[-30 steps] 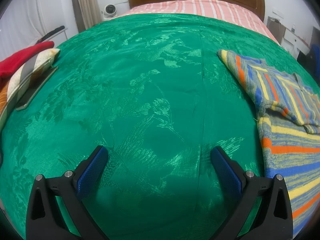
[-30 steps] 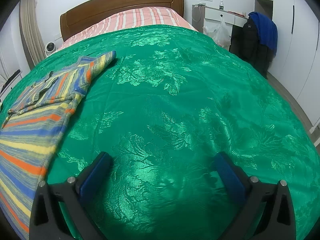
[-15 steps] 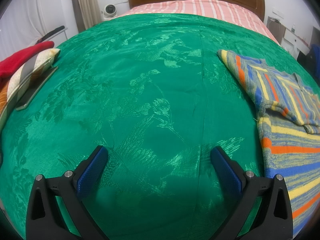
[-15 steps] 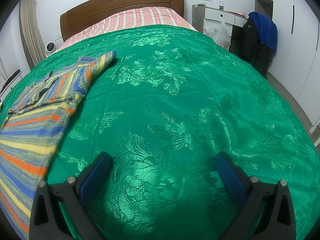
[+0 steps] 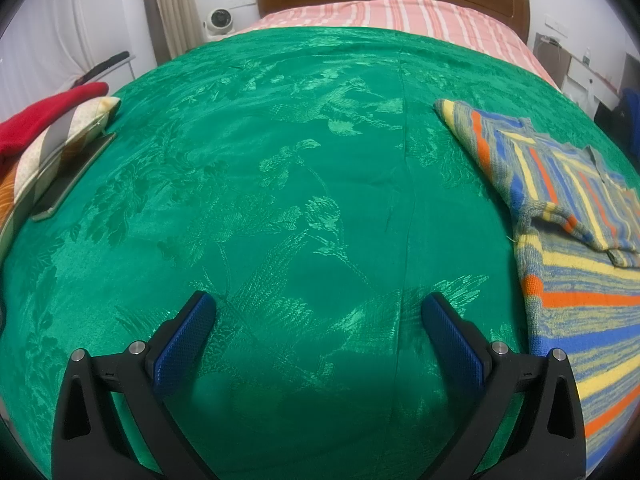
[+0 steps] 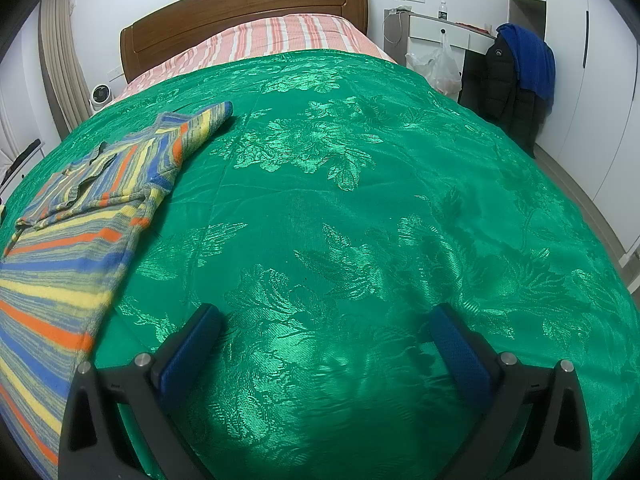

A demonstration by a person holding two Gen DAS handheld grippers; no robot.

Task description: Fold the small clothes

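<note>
A striped knit garment (image 5: 568,240) in blue, yellow and orange lies flat on the green bedspread (image 5: 280,200), its sleeves folded across the chest. It sits at the right edge of the left wrist view and at the left of the right wrist view (image 6: 80,216). My left gripper (image 5: 316,312) is open and empty, low over bare bedspread left of the garment. My right gripper (image 6: 326,324) is open and empty, over bare bedspread (image 6: 360,220) right of the garment.
A red cloth (image 5: 44,116), a patterned cushion (image 5: 60,148) and a flat phone-like slab (image 5: 72,180) lie at the bed's left edge. A wooden headboard (image 6: 240,12) and striped pillow area (image 6: 280,36) are at the far end. A desk (image 6: 440,32) and dark jackets (image 6: 516,80) stand to the right.
</note>
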